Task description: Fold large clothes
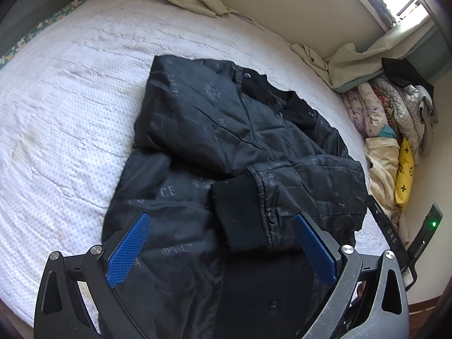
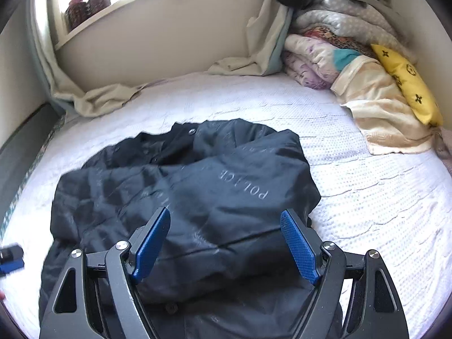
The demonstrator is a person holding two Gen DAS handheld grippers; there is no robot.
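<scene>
A black printed jacket point(image 1: 226, 147) lies on the white bed point(image 1: 70, 113), both sleeves folded across its front, a ribbed cuff point(image 1: 240, 214) lying in the middle. My left gripper point(image 1: 223, 220) is open and empty, hovering over the jacket's near hem. In the right wrist view the same jacket point(image 2: 197, 197) shows "POLICE" lettering on a folded sleeve. My right gripper point(image 2: 226, 226) is open and empty above the jacket's near edge. The tip of the left gripper point(image 2: 11, 257) shows at the left edge.
A pile of folded blankets point(image 2: 339, 42) with a yellow pillow point(image 2: 406, 84) sits at the bed's far corner. Cream curtain cloth point(image 2: 99, 99) drapes onto the mattress under the window sill point(image 2: 141, 2). The wall runs along the far side.
</scene>
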